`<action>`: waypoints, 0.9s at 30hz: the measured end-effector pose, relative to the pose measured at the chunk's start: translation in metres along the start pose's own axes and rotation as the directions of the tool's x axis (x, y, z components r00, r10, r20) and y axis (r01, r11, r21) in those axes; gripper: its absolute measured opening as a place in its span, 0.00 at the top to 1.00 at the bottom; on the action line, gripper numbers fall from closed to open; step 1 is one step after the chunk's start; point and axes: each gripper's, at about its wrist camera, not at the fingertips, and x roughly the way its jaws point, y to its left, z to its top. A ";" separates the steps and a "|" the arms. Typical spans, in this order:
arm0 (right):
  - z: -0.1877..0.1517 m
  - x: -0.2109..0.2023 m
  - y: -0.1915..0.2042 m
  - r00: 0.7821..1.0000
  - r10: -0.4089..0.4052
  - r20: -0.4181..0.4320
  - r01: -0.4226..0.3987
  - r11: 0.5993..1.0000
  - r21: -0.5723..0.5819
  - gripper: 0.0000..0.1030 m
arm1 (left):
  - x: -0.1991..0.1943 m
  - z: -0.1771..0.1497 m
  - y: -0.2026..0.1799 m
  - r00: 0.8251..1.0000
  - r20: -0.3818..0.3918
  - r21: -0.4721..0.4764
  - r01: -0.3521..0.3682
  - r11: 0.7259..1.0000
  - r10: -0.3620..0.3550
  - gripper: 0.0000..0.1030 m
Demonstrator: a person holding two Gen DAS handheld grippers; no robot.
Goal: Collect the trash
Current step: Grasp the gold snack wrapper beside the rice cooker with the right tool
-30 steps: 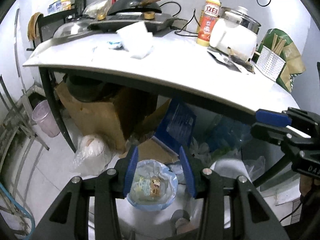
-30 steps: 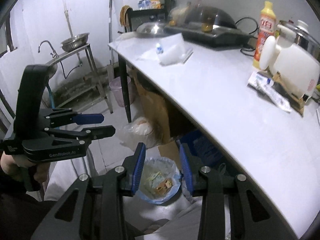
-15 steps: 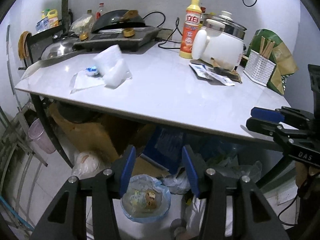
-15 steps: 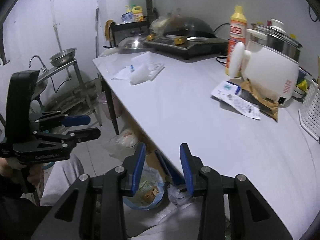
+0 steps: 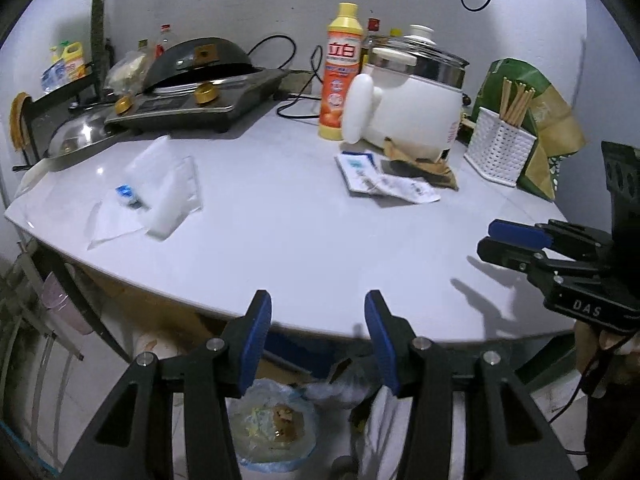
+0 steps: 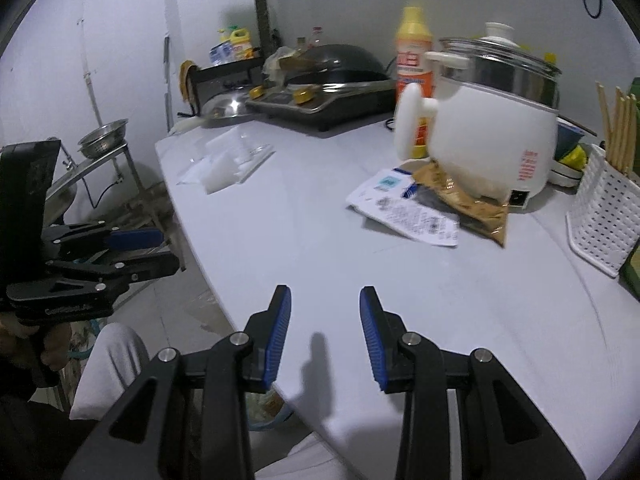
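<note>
Both tongs, left gripper (image 5: 316,336) and right gripper (image 6: 325,330), were held apart, empty; the paper wrappers (image 6: 404,210) tucked under the white cooker (image 6: 492,148) risked being torn if yanked.

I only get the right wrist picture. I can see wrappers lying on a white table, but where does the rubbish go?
Observer: The left wrist view shows a bin with a blue liner on the floor, below the near edge of the table. There are scraps inside it.
Operator: Is anything lying on those clear plastic sheets at the far end?
Observer: Yes, a small blue-and-white wrapper lies on the clear plastic bags.
Operator: Is the other gripper carrying something?
Observer: No. Seen from its own camera, the left gripper has its jaws apart with nothing between them.
</note>
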 end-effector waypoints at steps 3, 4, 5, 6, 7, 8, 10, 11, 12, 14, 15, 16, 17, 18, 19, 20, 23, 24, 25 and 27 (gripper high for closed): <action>0.002 0.001 -0.017 1.000 -0.016 0.006 0.016 1.000 0.017 0.68 | 0.011 0.012 -0.012 1.000 0.003 0.013 0.021 1.000 -0.021 0.53; 0.002 0.001 -0.021 1.000 -0.020 0.005 0.020 1.000 0.022 0.68 | 0.013 0.014 -0.015 1.000 0.003 0.015 0.027 1.000 -0.027 0.53; 0.002 0.003 -0.027 1.000 -0.026 0.002 0.026 0.999 0.029 0.68 | 0.017 0.018 -0.019 0.999 0.002 0.017 0.034 0.999 -0.034 0.53; 0.003 0.004 -0.033 1.000 -0.031 -0.001 0.031 0.999 0.036 0.68 | 0.020 0.021 -0.022 0.999 0.002 0.021 0.039 0.999 -0.039 0.53; 0.003 0.004 -0.037 0.999 -0.036 -0.002 0.036 0.999 0.041 0.68 | 0.023 0.024 -0.025 0.999 0.002 0.026 0.043 0.999 -0.043 0.53; 0.003 0.005 -0.043 0.999 -0.039 -0.004 0.040 0.998 0.048 0.68 | 0.027 0.027 -0.028 0.999 0.001 0.031 0.047 0.998 -0.047 0.53; 0.005 0.006 -0.054 0.999 -0.044 -0.009 0.044 0.997 0.063 0.68 | 0.033 0.033 -0.032 0.998 -0.001 0.035 0.056 0.998 -0.056 0.53; 0.007 0.006 -0.058 0.999 -0.046 -0.009 0.047 0.997 0.068 0.68 | 0.036 0.036 -0.035 0.998 -0.001 0.036 0.061 0.997 -0.061 0.53; 0.009 0.008 -0.064 0.999 -0.050 -0.012 0.050 0.996 0.075 0.68 | 0.039 0.038 -0.036 0.998 -0.002 0.036 0.066 0.997 -0.066 0.53; 0.013 0.012 -0.074 0.998 -0.054 -0.025 0.056 0.994 0.092 0.68 | 0.046 0.045 -0.039 0.997 0.000 0.036 0.077 0.996 -0.078 0.53; 0.015 0.015 -0.080 0.997 -0.064 -0.032 0.067 0.992 0.107 0.68 | 0.050 0.049 -0.040 0.997 0.001 0.035 0.081 0.996 -0.081 0.53; 0.018 0.018 -0.085 0.997 -0.070 -0.037 0.074 0.991 0.116 0.68 | 0.053 0.051 -0.041 0.996 0.003 0.034 0.086 0.996 -0.086 0.52; 0.021 0.021 -0.092 0.996 -0.076 -0.044 0.081 0.989 0.126 0.68 | 0.056 0.054 -0.041 0.996 0.004 0.031 0.091 0.995 -0.091 0.51; 0.024 0.024 -0.096 0.995 -0.084 -0.049 0.089 0.987 0.130 0.68 | 0.059 0.056 -0.040 0.996 0.005 0.028 0.093 0.995 -0.093 0.46; 0.027 0.027 -0.100 0.994 -0.094 -0.052 0.100 0.986 0.133 0.68 | 0.063 0.059 -0.039 0.995 0.007 0.023 0.095 0.995 -0.095 0.43; 0.031 0.030 -0.105 0.993 -0.103 -0.055 0.110 0.984 0.137 0.68 | 0.067 0.062 -0.038 0.995 0.007 0.017 0.098 0.995 -0.099 0.43; 0.042 0.041 -0.118 0.989 -0.127 -0.070 0.137 0.978 0.156 0.67 | 0.079 0.071 -0.035 0.994 0.010 0.006 0.108 0.994 -0.108 0.43; 0.046 0.046 -0.124 0.987 -0.139 -0.079 0.150 0.974 0.170 0.64 | 0.081 0.073 -0.034 0.994 0.011 0.004 0.111 0.994 -0.111 0.43; 0.049 0.051 -0.128 0.986 -0.143 -0.084 0.156 0.971 0.182 0.63 | 0.084 0.076 -0.032 0.993 0.010 0.003 0.115 0.993 -0.115 0.43; 0.056 0.061 -0.135 0.984 -0.151 -0.095 0.167 0.965 0.201 0.62 | 0.089 0.079 -0.030 0.993 0.008 0.001 0.121 0.993 -0.121 0.43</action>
